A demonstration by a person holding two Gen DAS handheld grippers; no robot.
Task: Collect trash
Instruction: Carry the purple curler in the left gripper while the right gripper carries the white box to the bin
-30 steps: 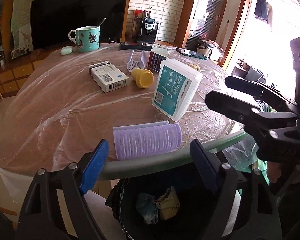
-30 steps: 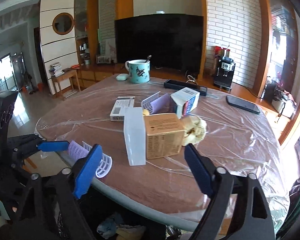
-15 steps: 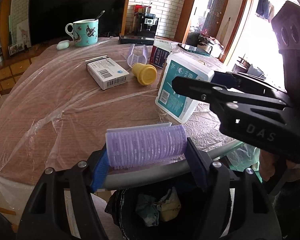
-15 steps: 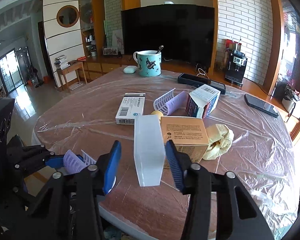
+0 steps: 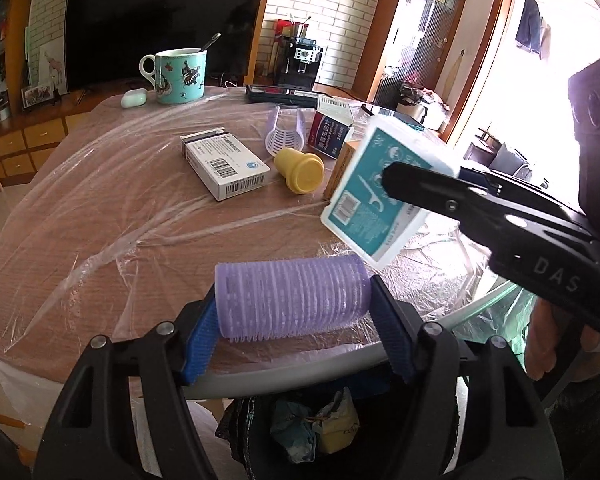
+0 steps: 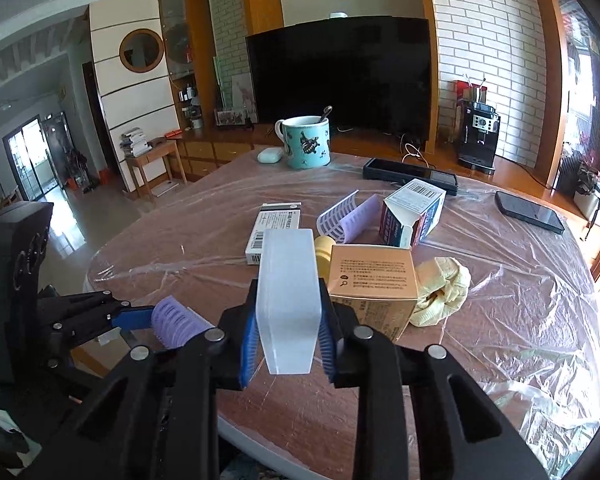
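Note:
My left gripper (image 5: 292, 328) is shut on a purple hair roller (image 5: 292, 296), held crosswise just above the table's near edge, over a black trash bin (image 5: 320, 432). My right gripper (image 6: 288, 332) is shut on a white plastic floss-pick box (image 6: 288, 292) with a teal label (image 5: 374, 192), lifted and tilted above the table. In the right wrist view the left gripper (image 6: 140, 316) and roller (image 6: 176, 320) show at the lower left. Loose on the table lie a white medicine box (image 5: 224, 164), a yellow cap (image 5: 302, 170), a tan carton (image 6: 370, 284) and a crumpled yellow wad (image 6: 444, 288).
The round table (image 5: 80, 216) wears a wrinkled plastic sheet. A teal mug (image 5: 180, 76) with a spoon, an earbud case (image 5: 134, 98), a torn red-blue box (image 6: 414, 216), a split purple roller (image 6: 348, 220), a dark tray (image 6: 410, 174) and a phone (image 6: 528, 212) sit farther back.
Both grippers closed: the left one on the purple roller, the right one on the floss-pick box. The floss-pick box now hangs tilted off the table.

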